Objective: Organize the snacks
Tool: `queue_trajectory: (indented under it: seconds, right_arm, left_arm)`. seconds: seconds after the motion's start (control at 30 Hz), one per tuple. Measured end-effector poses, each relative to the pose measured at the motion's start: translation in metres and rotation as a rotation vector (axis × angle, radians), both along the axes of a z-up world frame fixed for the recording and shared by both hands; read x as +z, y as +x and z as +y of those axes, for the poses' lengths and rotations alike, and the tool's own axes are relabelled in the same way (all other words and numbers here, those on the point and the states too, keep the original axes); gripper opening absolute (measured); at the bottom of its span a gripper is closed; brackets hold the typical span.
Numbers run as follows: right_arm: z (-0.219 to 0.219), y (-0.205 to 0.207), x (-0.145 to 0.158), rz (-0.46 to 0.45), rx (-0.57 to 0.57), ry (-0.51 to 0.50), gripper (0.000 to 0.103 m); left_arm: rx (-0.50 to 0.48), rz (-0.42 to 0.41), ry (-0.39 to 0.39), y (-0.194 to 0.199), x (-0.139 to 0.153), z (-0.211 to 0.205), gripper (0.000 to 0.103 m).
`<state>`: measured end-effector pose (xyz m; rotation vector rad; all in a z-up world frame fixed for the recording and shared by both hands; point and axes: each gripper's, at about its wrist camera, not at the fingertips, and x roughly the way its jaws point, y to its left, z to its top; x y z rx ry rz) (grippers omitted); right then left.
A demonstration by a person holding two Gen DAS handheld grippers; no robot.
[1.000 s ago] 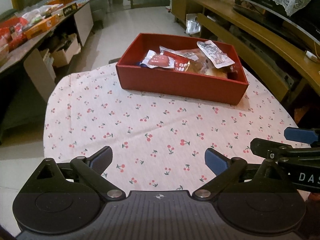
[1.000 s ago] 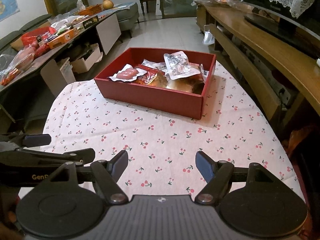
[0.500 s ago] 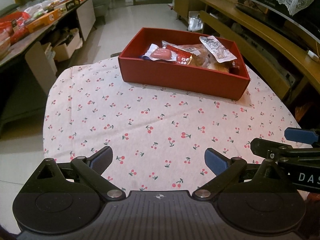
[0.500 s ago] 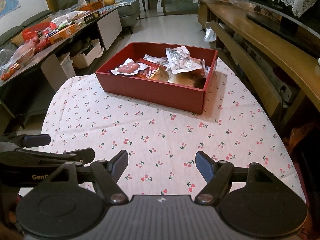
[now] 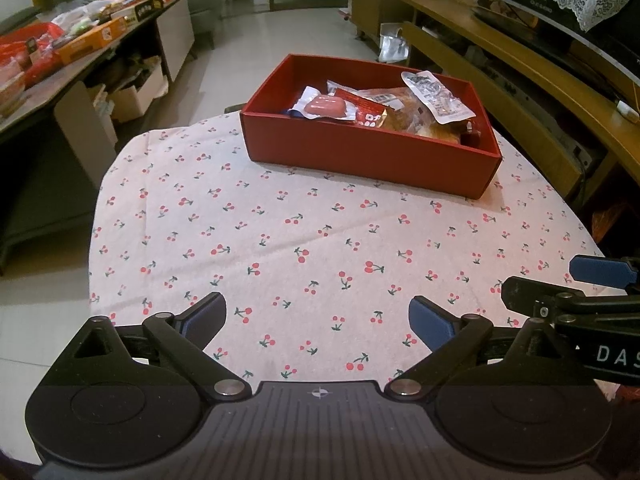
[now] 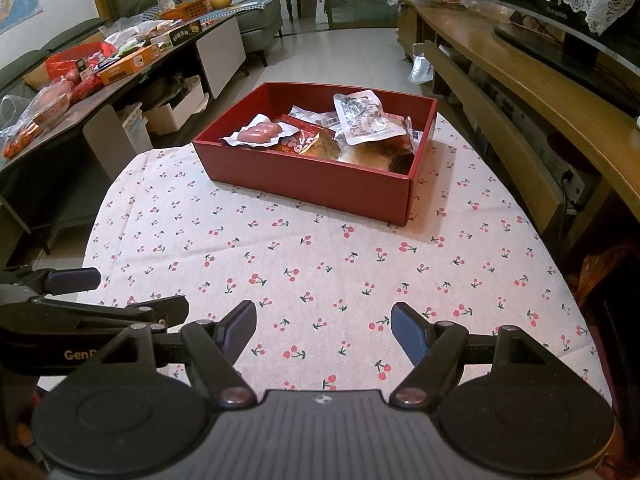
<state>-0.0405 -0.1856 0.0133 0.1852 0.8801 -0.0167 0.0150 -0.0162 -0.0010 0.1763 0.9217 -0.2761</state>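
Note:
A red open box (image 5: 372, 160) stands at the far side of the cherry-print tablecloth (image 5: 280, 240). In it lie several snack packs: a pink sausage pack (image 5: 325, 106), a red packet (image 5: 366, 111) and a clear printed packet (image 5: 434, 96) on top. My left gripper (image 5: 316, 312) hovers open over the near part of the cloth, with nothing between its fingers. My right gripper (image 6: 324, 320) is open and empty too, close beside it on the right. Each shows at the edge of the other's view: the right gripper (image 5: 560, 282) and the left gripper (image 6: 120, 294). The box (image 6: 312, 184) is well ahead of both.
A long side table (image 6: 120, 68) at the left carries many snack boxes and bags. A wooden bench (image 6: 520, 92) runs along the right, close to the cloth's edge. Cardboard boxes (image 5: 132, 92) sit on the floor at the left. The cloth rounds off toward the floor on both sides.

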Motion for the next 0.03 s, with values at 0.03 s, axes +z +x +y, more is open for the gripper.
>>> queue_trajectory:
  seconds: [0.03]
  right_arm:
    - [0.0003, -0.0005, -0.0006, 0.001, 0.001, 0.000, 0.091]
  left_arm:
    - [0.000, -0.003, 0.003, -0.0003, 0.0004, -0.0005, 0.100]
